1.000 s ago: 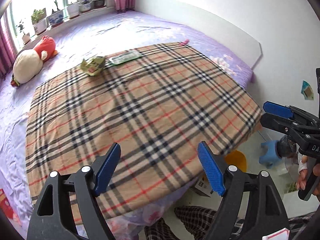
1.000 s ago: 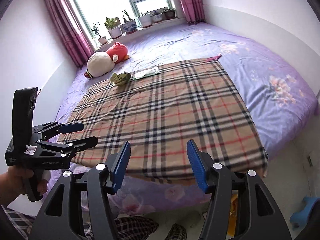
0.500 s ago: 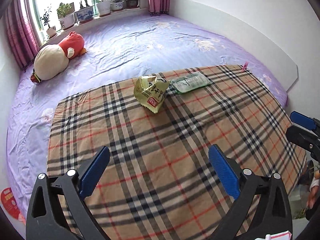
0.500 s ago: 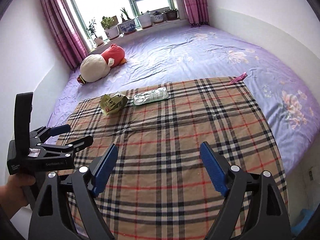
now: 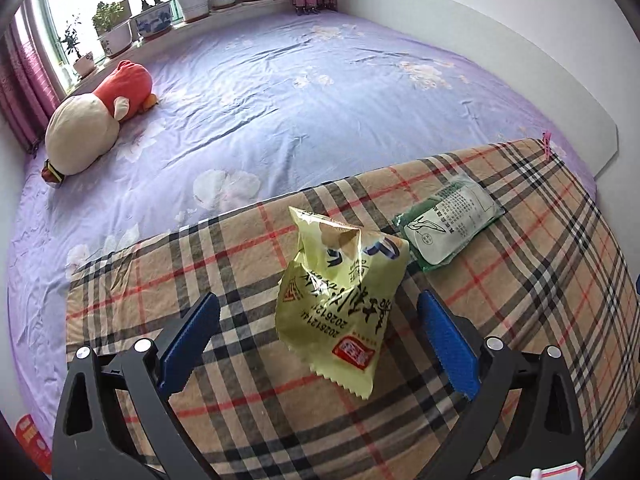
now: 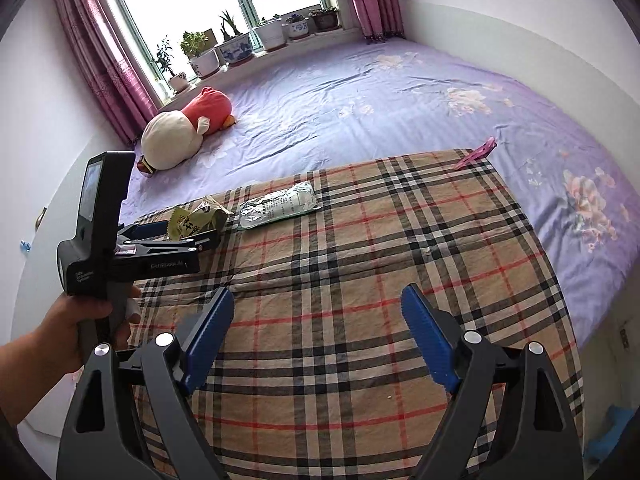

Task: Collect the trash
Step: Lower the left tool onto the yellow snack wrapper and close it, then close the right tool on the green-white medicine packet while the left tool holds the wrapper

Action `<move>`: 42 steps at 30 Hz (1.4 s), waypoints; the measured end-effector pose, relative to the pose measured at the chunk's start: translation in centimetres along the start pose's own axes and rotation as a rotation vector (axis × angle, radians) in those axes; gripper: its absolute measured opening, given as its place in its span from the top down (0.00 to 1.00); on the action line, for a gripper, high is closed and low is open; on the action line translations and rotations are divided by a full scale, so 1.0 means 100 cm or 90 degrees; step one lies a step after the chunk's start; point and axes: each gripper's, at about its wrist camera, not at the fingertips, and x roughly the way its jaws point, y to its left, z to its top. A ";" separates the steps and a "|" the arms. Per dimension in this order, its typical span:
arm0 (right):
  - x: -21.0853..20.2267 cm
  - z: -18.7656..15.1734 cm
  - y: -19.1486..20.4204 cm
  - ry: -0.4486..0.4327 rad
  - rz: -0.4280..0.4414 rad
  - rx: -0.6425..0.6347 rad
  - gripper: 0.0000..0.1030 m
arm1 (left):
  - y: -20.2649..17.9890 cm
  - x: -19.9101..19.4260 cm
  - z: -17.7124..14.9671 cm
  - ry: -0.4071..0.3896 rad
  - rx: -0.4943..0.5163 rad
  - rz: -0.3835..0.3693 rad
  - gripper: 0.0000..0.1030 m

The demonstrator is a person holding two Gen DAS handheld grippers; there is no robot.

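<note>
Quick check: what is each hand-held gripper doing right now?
Left hand-held gripper: open, jaws just widened, either side of the yellow snack bag, not gripping.
Right hand-held gripper: open, just widened, empty.

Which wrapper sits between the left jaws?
The crumpled yellow snack bag, standing up between the open jaws; the flat green-white packet lies beyond it.

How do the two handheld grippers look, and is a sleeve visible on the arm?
Both the left gripper and the right gripper have black plastic frames, silver rivets and blue, ridged finger pads. From the side, the left one shows white lettering and an upright black block. The forearm shows no sleeve.
</note>
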 end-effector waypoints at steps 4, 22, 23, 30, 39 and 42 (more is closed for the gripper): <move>0.003 0.002 0.000 0.004 0.000 -0.004 0.17 | 0.002 0.007 0.001 0.004 0.020 -0.010 0.22; 0.104 0.053 0.040 0.064 -0.013 -0.120 0.14 | 0.018 -0.027 -0.041 -0.004 -0.055 -0.009 0.57; 0.112 0.057 0.043 0.072 -0.014 -0.129 0.12 | 0.020 -0.028 -0.043 -0.003 -0.060 -0.006 0.57; 0.148 0.075 0.058 0.114 -0.012 -0.151 0.04 | 0.035 -0.027 -0.042 -0.001 -0.092 0.000 0.42; 0.166 0.072 0.071 0.117 -0.040 -0.198 0.05 | 0.037 -0.018 -0.033 -0.001 -0.082 0.010 0.39; 0.162 0.072 0.073 0.109 -0.032 -0.206 0.17 | 0.036 -0.017 -0.032 -0.003 -0.070 0.010 0.42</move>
